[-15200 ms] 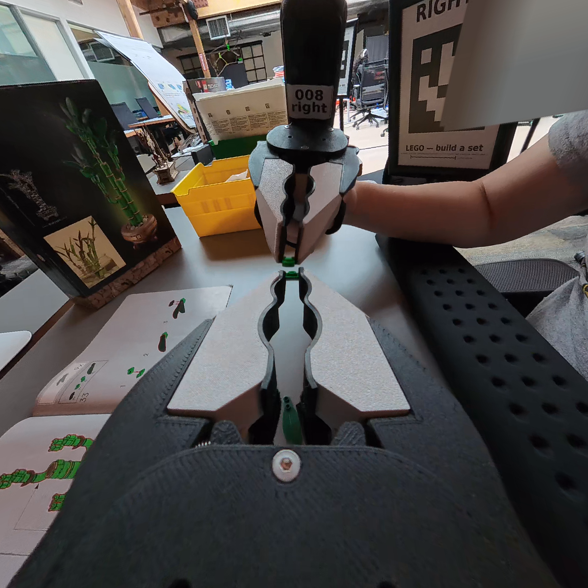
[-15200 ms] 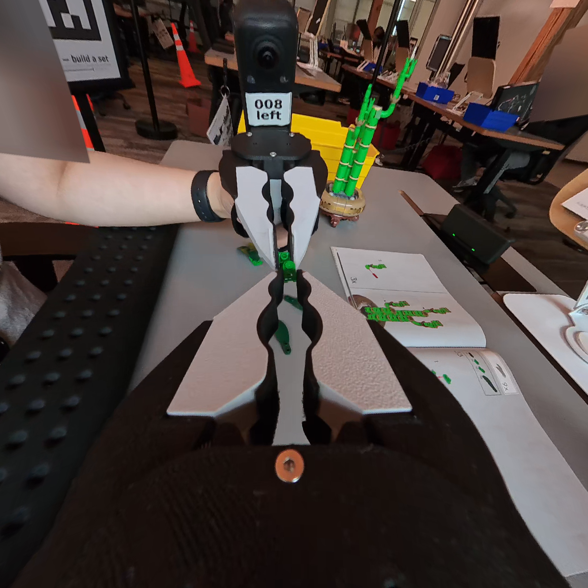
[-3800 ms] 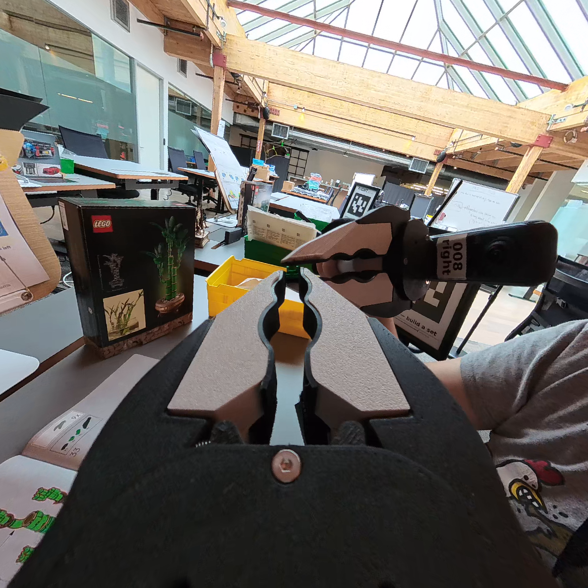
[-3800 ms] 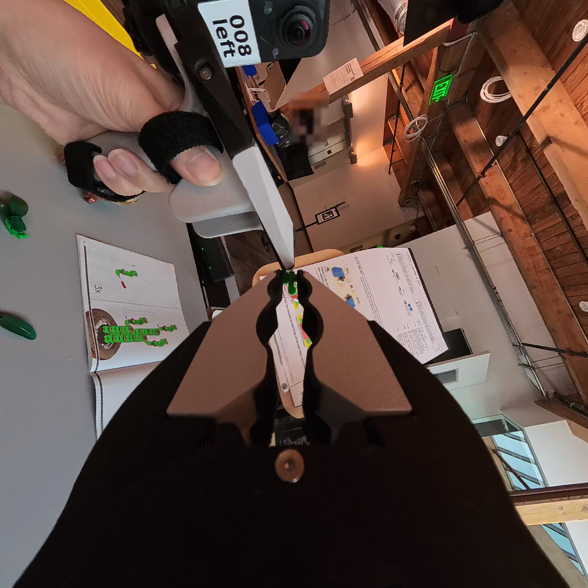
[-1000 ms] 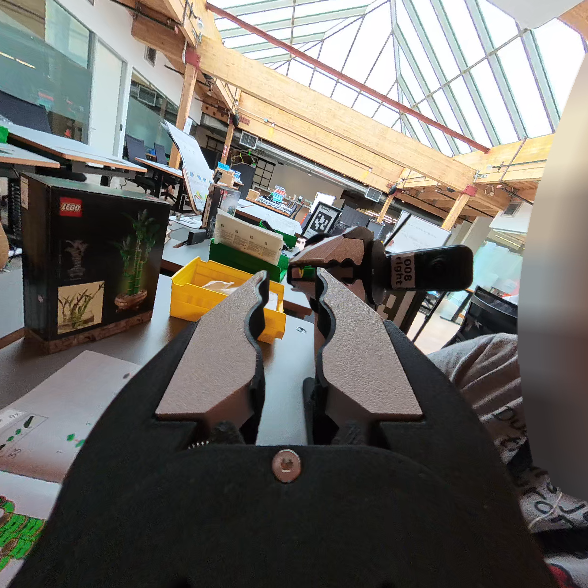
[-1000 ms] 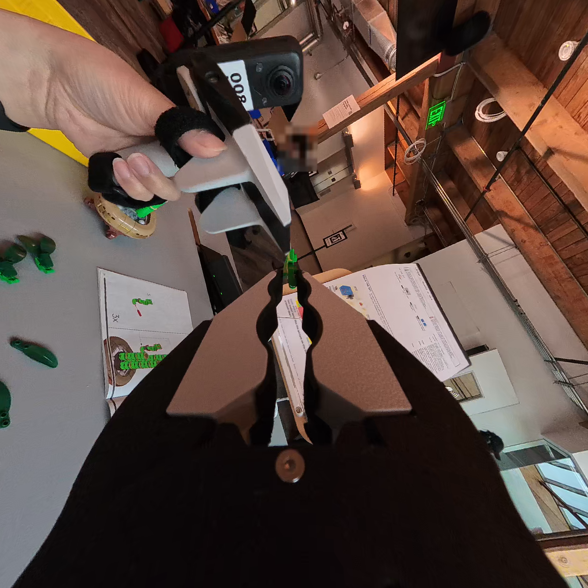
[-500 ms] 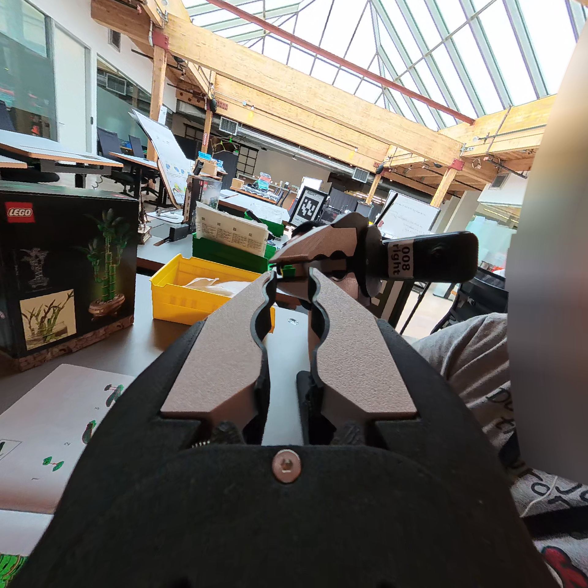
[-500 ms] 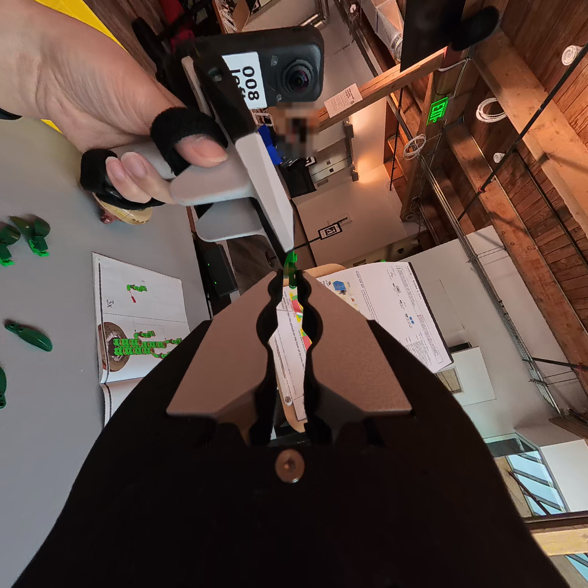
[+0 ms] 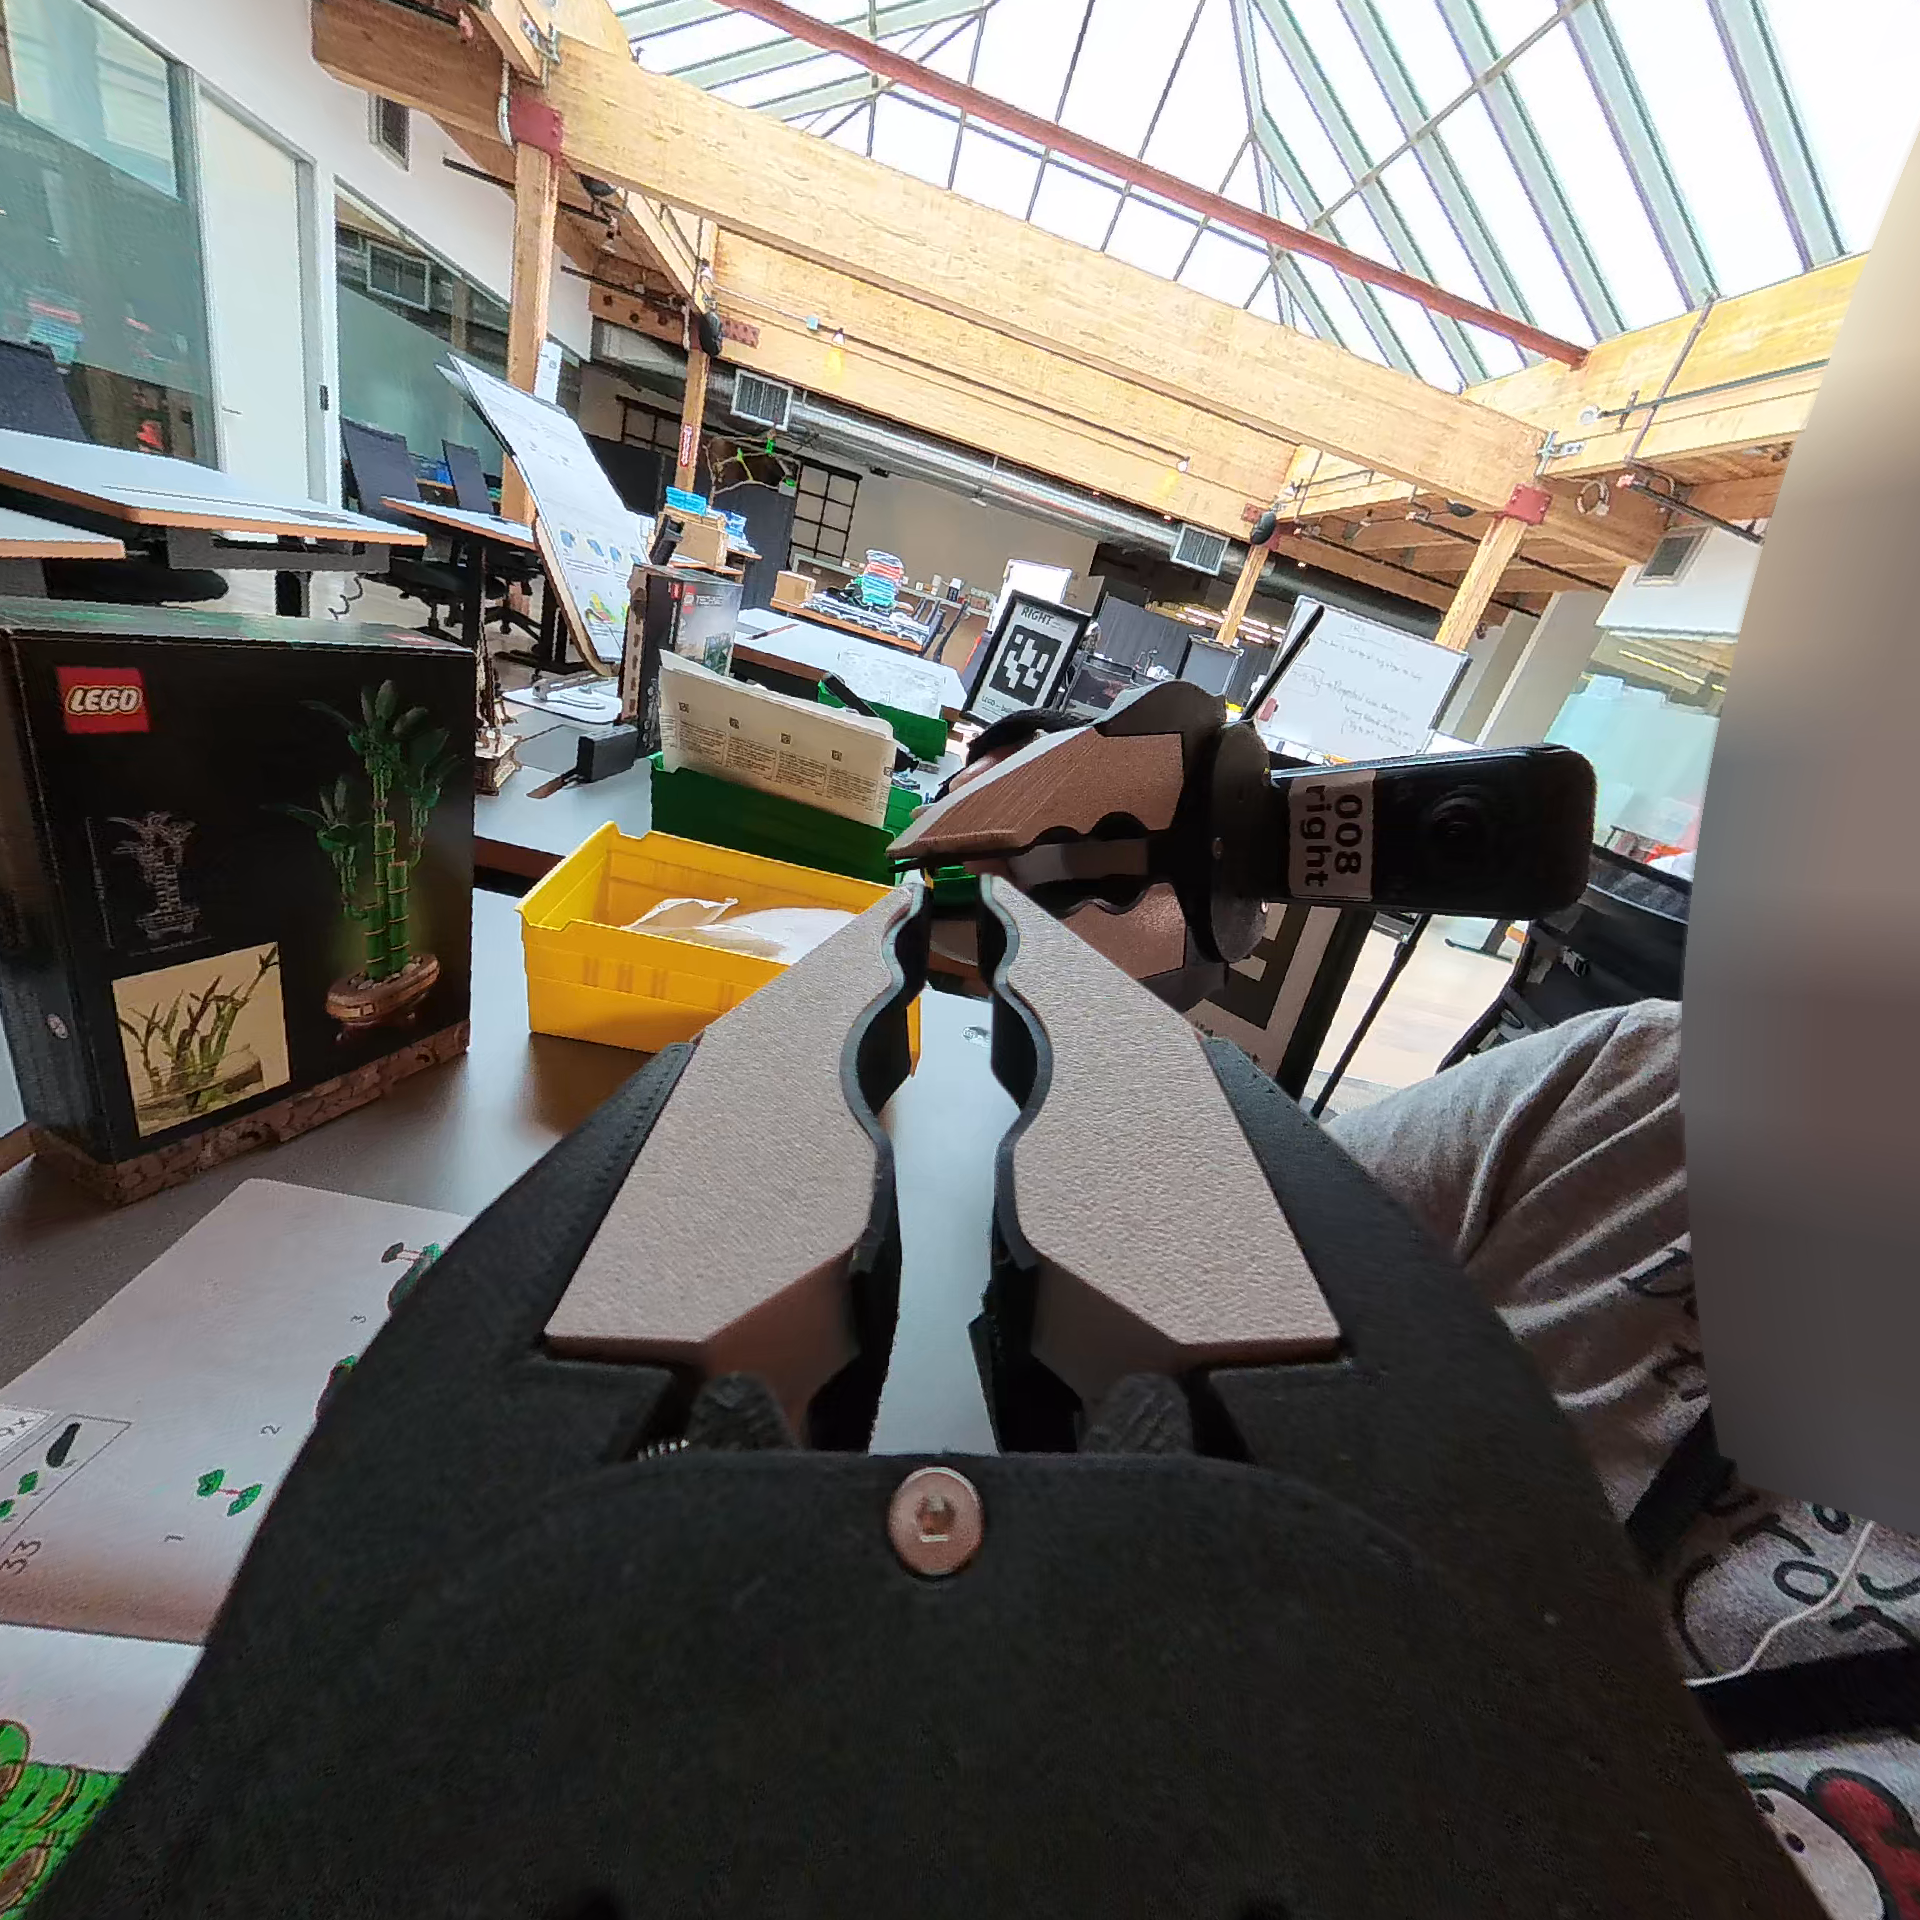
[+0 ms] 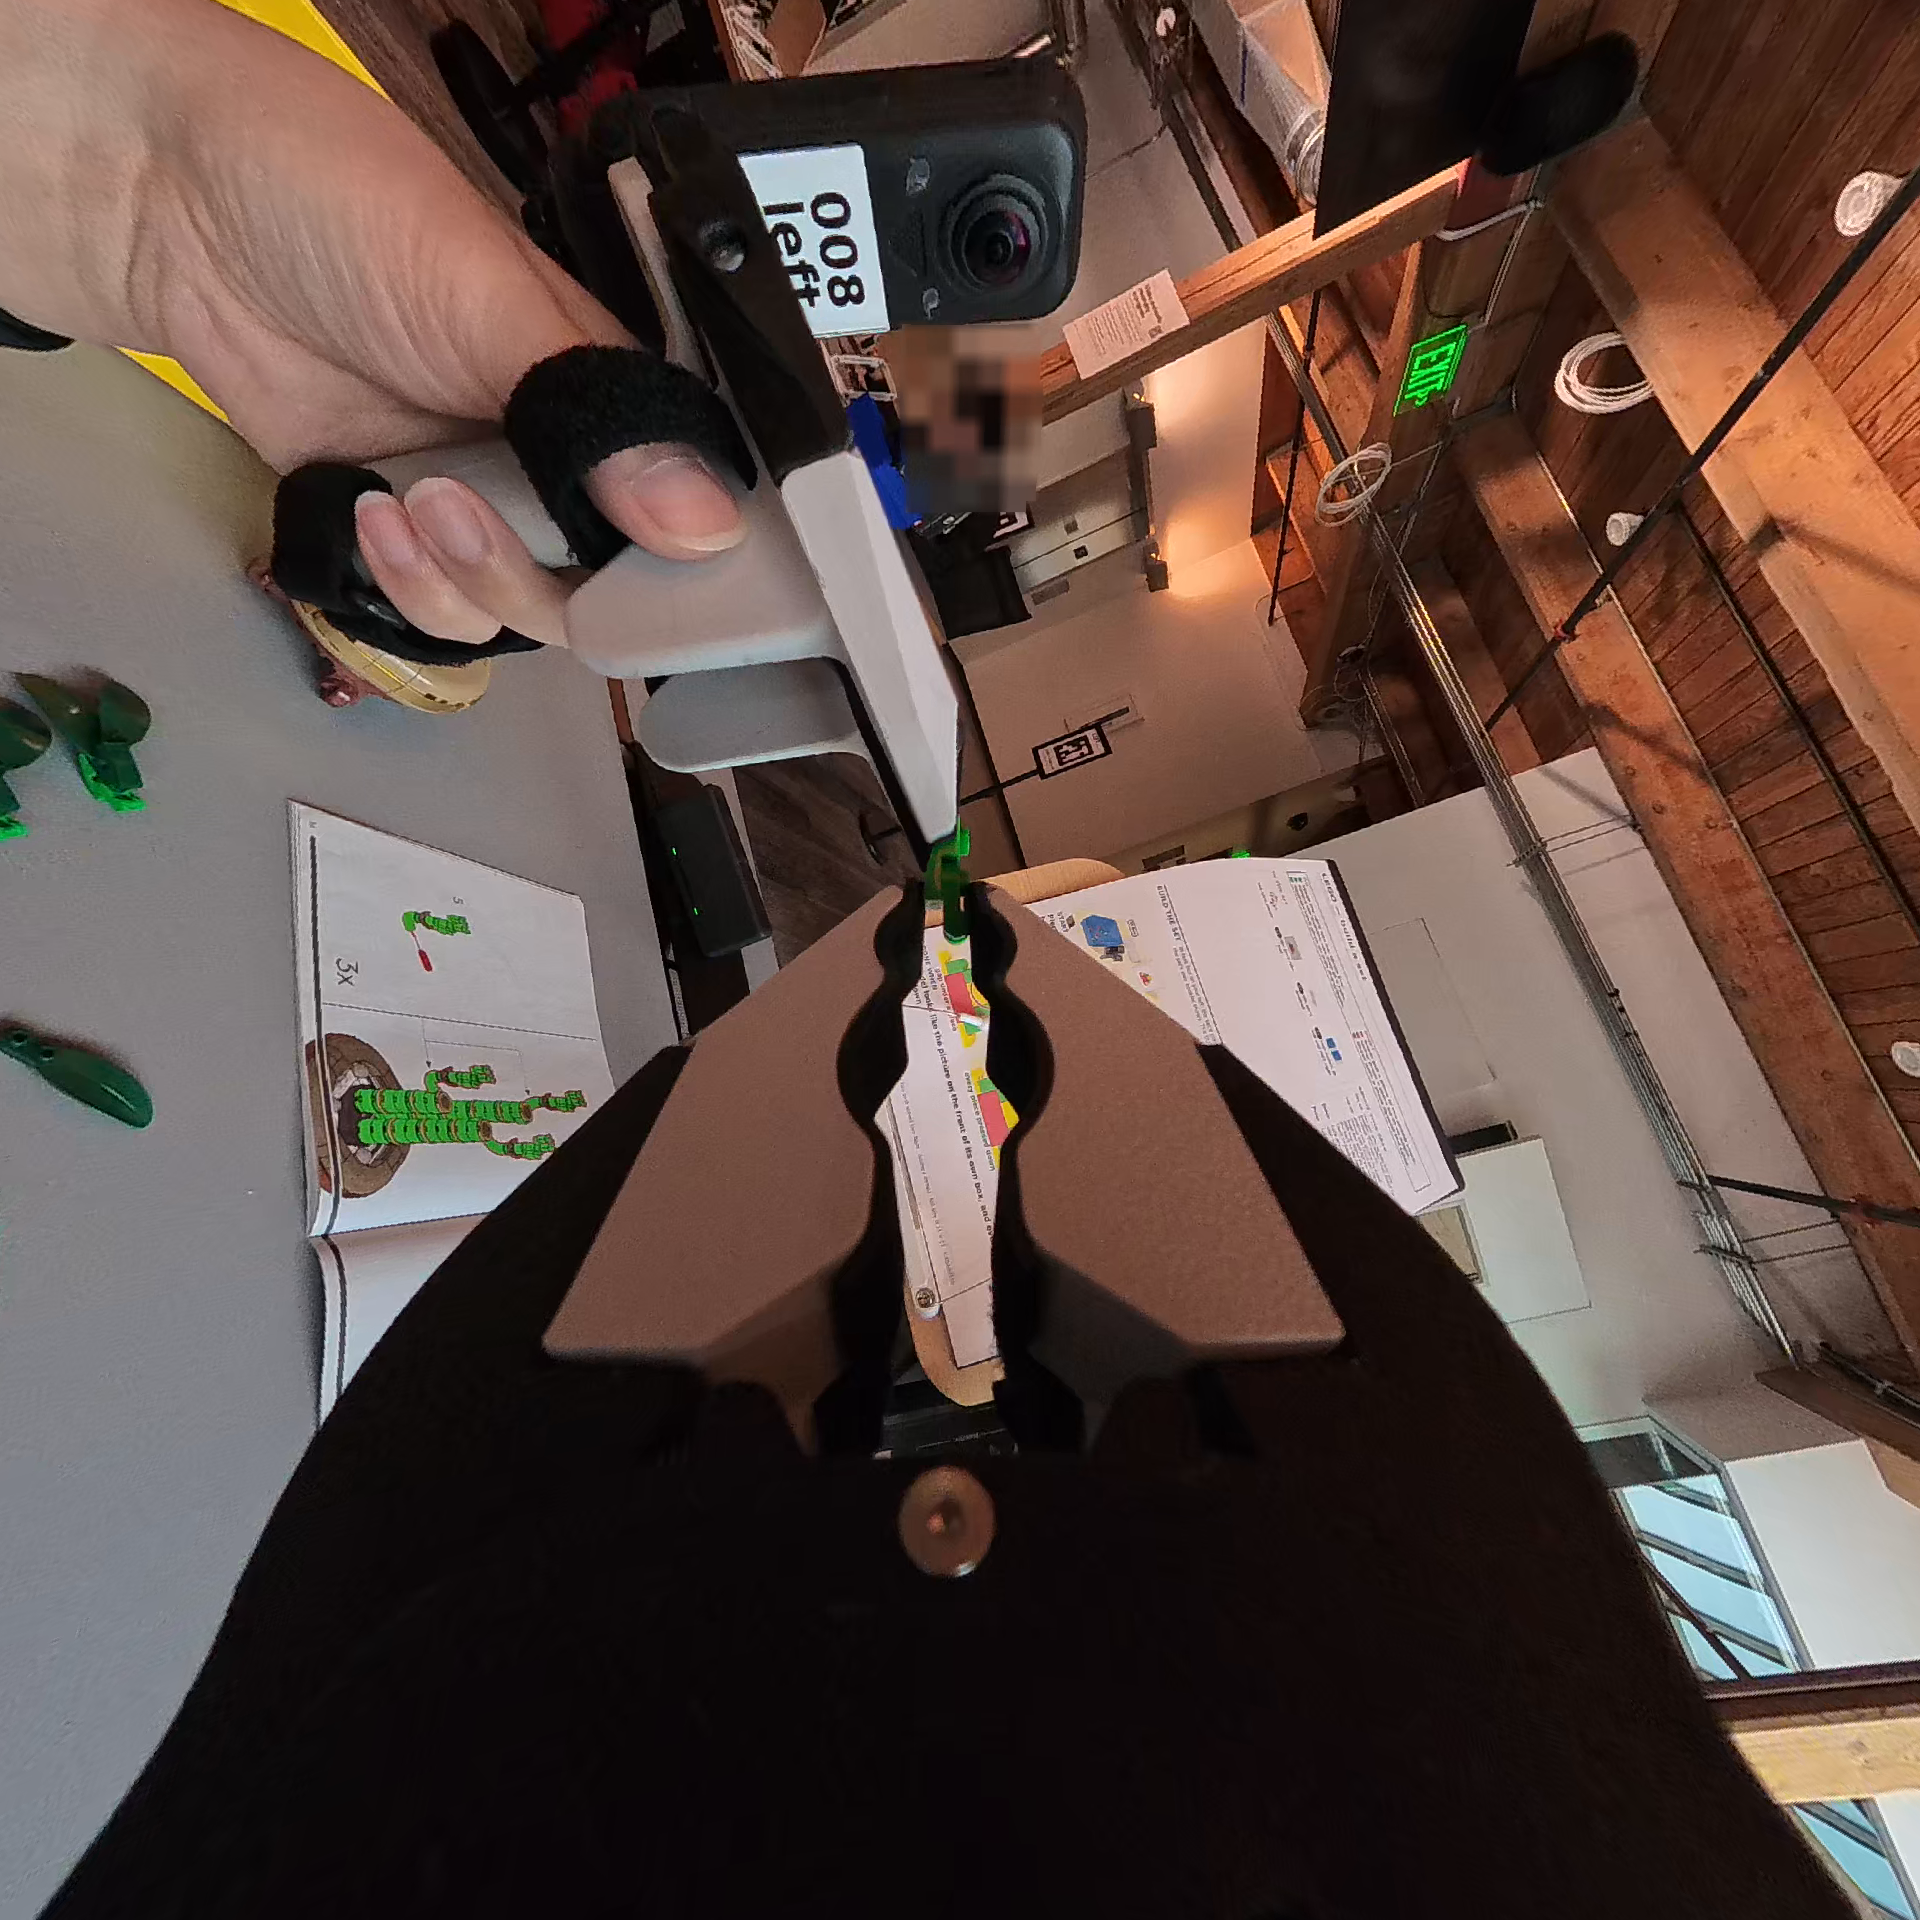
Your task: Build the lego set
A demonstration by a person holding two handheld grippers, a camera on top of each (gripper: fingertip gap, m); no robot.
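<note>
- Counter (image 9: 499, 1132): grey, runs across the left half of both views.
- Set box (image 9: 239, 873): black, plant picture on the front, stands upright at left of the left wrist view.
- Instruction booklet (image 10: 436, 1039): open on the counter, left-centre of the right wrist view; its pages also show at lower left of the left wrist view.
- Yellow bin (image 9: 665, 956): centre-left of the left wrist view, behind the gripper tips, a white bag in it.
- Left gripper (image 9: 943, 902): fingers nearly together, a narrow gap at the tips; they reach the small green piece (image 10: 951, 878) from one side. Cannot tell whether they actually pinch it.
- Right gripper (image 10: 948, 906): clamped on the small green piece at its tips, just above frame centre in the right wrist view. In the left wrist view it comes in sideways from the right.
- Plant pot base (image 10: 400, 665): tan, round, on the counter behind the person's left hand (image 10: 343, 343), upper left.
- Loose dark green leaf pieces (image 10: 78, 1075): on the counter at the far left edge of the right wrist view.
</note>
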